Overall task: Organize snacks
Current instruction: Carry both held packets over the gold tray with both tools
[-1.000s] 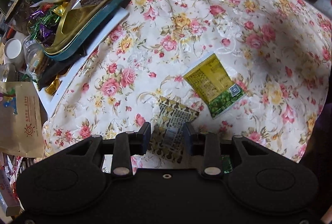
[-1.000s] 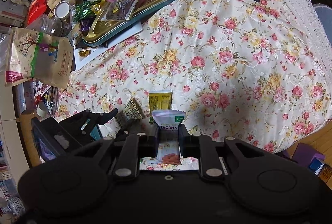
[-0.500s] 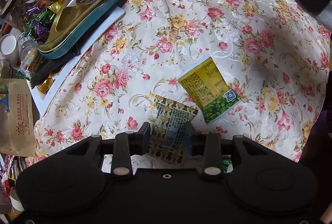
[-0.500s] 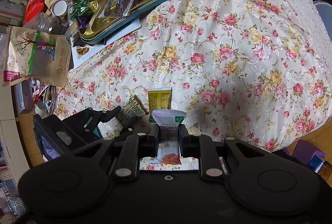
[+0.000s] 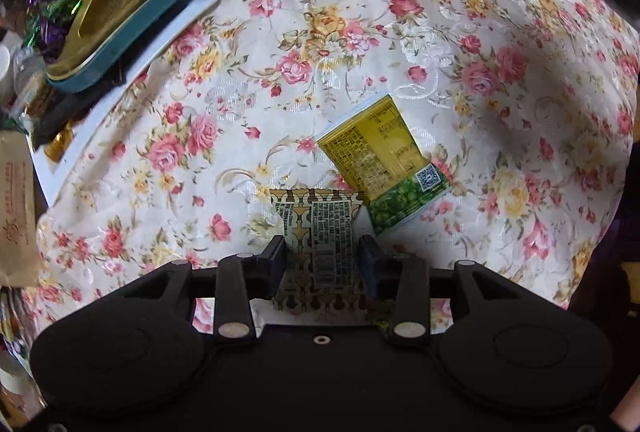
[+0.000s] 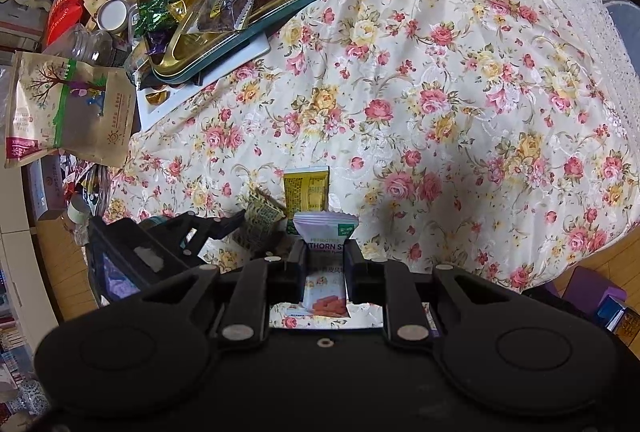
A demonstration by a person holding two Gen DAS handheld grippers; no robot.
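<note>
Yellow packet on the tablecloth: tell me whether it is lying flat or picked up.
Lying flat. The yellow packet rests on the floral tablecloth, printed back up, beyond the left gripper, with no finger touching it.

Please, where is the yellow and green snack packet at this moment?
The yellow and green packet lies flat on the flowered tablecloth, just ahead and to the right of the left gripper, touching the patterned gold packet between that gripper's fingers.

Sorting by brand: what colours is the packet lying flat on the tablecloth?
Yellow with a green end, the packet shows best in the left wrist view.
</note>
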